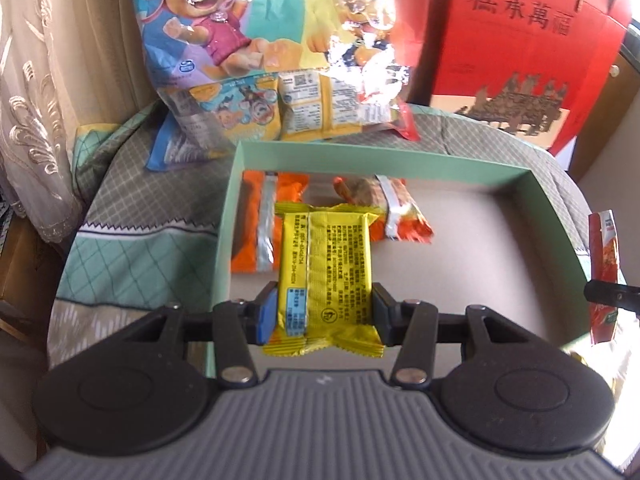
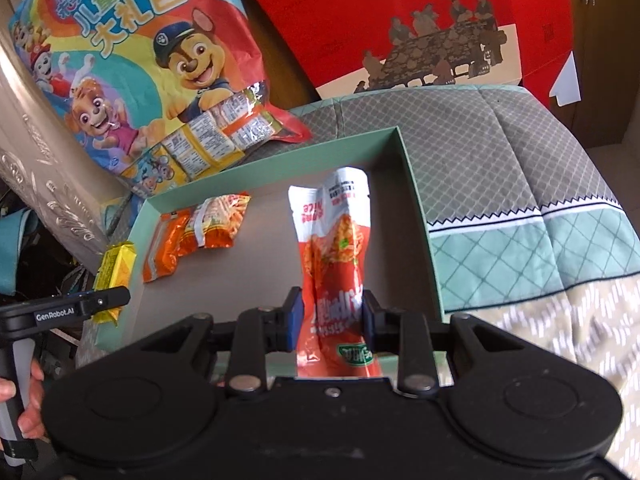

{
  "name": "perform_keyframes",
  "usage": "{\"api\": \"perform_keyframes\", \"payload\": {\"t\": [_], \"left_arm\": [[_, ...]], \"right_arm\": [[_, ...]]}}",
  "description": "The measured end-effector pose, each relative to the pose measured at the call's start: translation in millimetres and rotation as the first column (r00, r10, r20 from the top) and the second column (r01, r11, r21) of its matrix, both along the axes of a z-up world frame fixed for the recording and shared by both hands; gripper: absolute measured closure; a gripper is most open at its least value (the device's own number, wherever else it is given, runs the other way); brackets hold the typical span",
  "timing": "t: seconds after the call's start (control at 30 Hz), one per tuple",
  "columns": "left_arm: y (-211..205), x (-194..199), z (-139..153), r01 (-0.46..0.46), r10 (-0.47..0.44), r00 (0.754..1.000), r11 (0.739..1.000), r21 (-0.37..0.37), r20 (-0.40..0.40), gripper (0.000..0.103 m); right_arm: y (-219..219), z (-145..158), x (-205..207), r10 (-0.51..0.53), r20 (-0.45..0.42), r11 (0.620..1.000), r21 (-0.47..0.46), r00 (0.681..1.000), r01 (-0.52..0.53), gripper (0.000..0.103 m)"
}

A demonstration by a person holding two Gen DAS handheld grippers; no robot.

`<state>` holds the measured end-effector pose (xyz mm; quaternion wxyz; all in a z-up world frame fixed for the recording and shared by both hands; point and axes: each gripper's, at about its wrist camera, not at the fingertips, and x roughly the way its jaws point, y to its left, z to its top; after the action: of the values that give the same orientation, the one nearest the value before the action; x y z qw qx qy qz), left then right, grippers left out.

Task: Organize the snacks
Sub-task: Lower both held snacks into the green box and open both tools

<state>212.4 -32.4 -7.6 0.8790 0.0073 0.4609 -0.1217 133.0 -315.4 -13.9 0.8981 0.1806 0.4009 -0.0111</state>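
Observation:
My left gripper point(image 1: 324, 314) is shut on a yellow snack packet point(image 1: 326, 264) and holds it above the near left part of a shallow green box point(image 1: 236, 184). Two orange snack packets point(image 1: 260, 224) lie in the box's far left corner. My right gripper point(image 2: 331, 318) is shut on a red-and-white snack pouch point(image 2: 336, 256), held upright over the box's point(image 2: 416, 208) right half. The left gripper with its yellow packet point(image 2: 114, 270) shows at the left of the right wrist view. The red pouch point(image 1: 604, 264) shows at the right edge of the left wrist view.
The box rests on a grey and teal quilted cover point(image 2: 500, 168). A large cartoon-printed snack bag point(image 1: 248, 40) leans behind the box at the left. A red gift bag point(image 1: 520, 48) stands behind at the right. A curtain point(image 1: 40, 100) hangs at the far left.

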Motion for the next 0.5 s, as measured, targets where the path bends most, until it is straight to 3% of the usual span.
{"api": "perform_keyframes", "payload": {"t": [0.27, 0.5], "left_arm": [[-8.2, 65.8, -23.0, -0.034, 0.035, 0.999, 0.999, 0.029, -0.019, 0.056], [-25.5, 98.8, -33.3, -0.02, 0.021, 1.0, 0.999, 0.041, -0.021, 0.056]], "right_arm": [[3.9, -14.4, 76.8, -0.009, -0.044, 0.998, -0.06, 0.999, 0.006, 0.074], [-7.8, -18.1, 116.9, -0.021, -0.033, 0.996, -0.092, 0.999, 0.018, 0.071]]}}
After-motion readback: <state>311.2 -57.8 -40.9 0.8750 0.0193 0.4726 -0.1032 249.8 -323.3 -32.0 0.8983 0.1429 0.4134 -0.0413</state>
